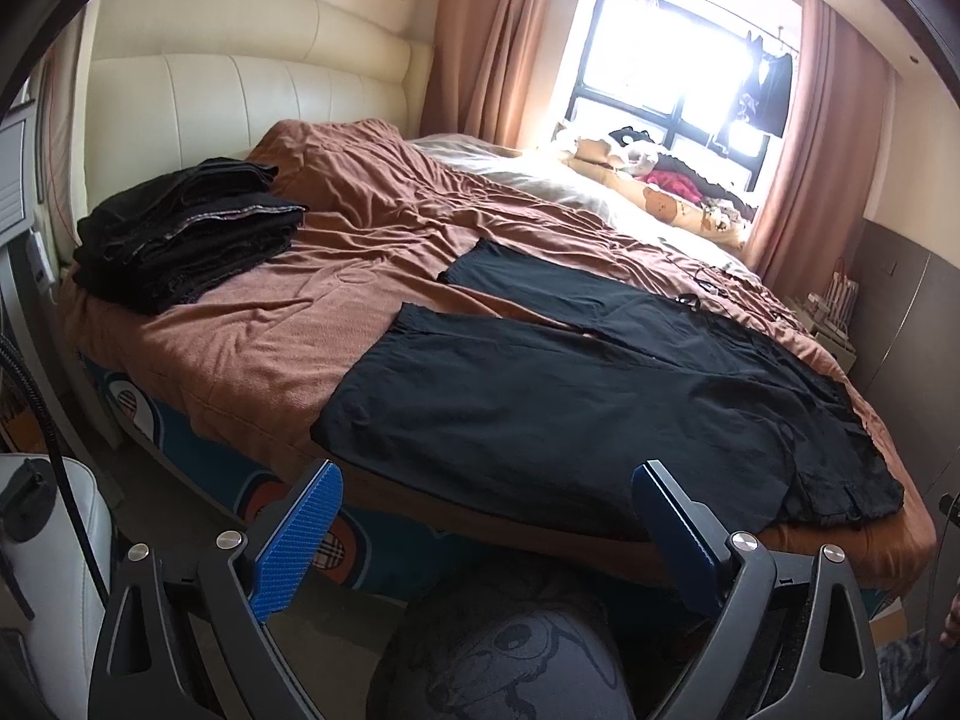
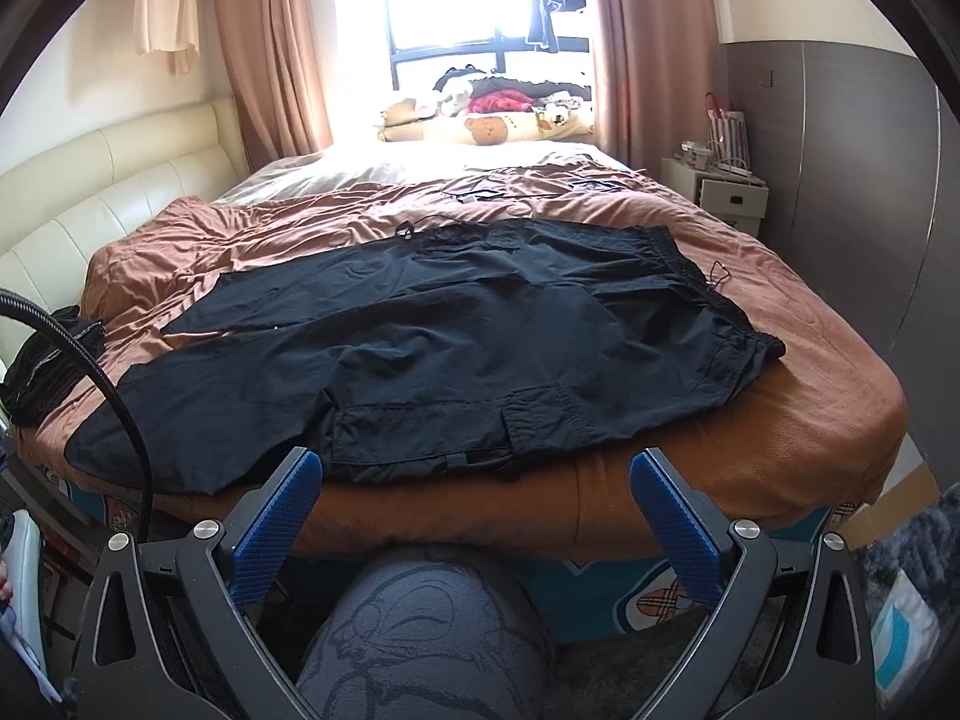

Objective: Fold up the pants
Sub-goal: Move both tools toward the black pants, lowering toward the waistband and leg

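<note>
Black cargo pants [image 1: 576, 396] lie spread flat across the near side of the bed, legs toward the left and waistband toward the right. In the right wrist view the same pants [image 2: 432, 330] fill the middle, with a flap pocket near the front edge. My left gripper [image 1: 489, 480] is open, its blue pads [image 1: 294, 540] wide apart just short of the near leg's edge, nothing between them. My right gripper [image 2: 474, 468] is open too, hovering in front of the bed edge below the pocket, touching nothing.
A stack of folded dark clothes [image 1: 186, 234] sits at the bed's left corner by the cream headboard [image 1: 240, 96]. Brown blanket [image 2: 780, 396] covers the bed. Pillows and clothes pile under the window [image 2: 486, 114]. A nightstand [image 2: 720, 192] stands right. A person's knee [image 2: 420, 630] is below.
</note>
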### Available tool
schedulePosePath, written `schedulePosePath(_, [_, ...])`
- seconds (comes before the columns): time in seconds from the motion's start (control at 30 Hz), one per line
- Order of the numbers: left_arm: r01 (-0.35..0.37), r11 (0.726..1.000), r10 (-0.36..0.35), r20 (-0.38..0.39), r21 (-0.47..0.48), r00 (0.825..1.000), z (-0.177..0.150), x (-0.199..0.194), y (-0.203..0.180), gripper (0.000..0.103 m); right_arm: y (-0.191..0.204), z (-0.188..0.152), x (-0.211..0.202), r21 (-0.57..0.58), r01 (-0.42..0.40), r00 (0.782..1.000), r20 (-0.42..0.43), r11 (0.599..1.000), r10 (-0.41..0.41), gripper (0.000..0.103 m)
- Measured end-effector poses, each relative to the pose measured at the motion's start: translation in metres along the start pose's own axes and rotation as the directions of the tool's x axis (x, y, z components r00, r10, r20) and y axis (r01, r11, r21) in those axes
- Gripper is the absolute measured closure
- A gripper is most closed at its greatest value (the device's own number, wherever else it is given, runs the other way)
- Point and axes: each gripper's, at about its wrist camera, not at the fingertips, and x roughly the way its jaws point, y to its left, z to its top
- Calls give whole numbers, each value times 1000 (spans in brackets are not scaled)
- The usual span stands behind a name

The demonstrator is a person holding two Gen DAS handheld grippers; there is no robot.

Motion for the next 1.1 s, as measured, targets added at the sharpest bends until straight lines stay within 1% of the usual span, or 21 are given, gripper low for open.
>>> schedulePosePath(0.17, [32, 998, -34, -41, -54, 999, -2, 21, 10, 9, -14, 1, 10, 14, 20, 1000, -3, 1000, -20, 0])
schedulePosePath(0.3, [19, 996, -26, -75, -83, 997, -5, 40, 17, 10, -26, 0, 20, 50, 28, 999, -18, 998, -27, 0])
schedulePosePath(0.5, [43, 983, -63, -108, -178, 992, -11, 64, 37, 10, -41, 2, 36, 92, 58, 997, -56, 994, -53, 0])
schedulePosePath(0.67, [83, 960, -120, -124, -267, 985, -13, 87, 54, 10, -51, 4, 49, 121, 46, 997, -63, 992, -38, 0])
schedulePosePath(0.73, [85, 951, -129, -133, -297, 983, -14, 95, 60, 11, -55, 4, 55, 133, 45, 997, -68, 990, -36, 4])
schedulePosePath(0.77, [89, 946, -137, -135, -312, 981, -15, 98, 63, 11, -58, 3, 59, 142, 50, 996, -76, 989, -40, 4])
schedulePosePath(0.87, [100, 931, -160, -145, -350, 976, -16, 110, 71, 22, -65, 3, 68, 170, 64, 994, -97, 983, -48, 5])
schedulePosePath(0.97, [92, 921, -160, -153, -379, 975, -18, 122, 77, 25, -72, 3, 77, 198, 68, 993, -109, 978, -46, 5])
schedulePosePath(1.03, [77, 911, -157, -168, -406, 973, -20, 131, 83, 32, -78, 3, 84, 223, 67, 992, -117, 973, -42, 5])
schedulePosePath(1.1, [81, 899, -168, -168, -430, 971, -21, 136, 88, 43, -84, 4, 89, 252, 56, 993, -116, 966, -27, 5])
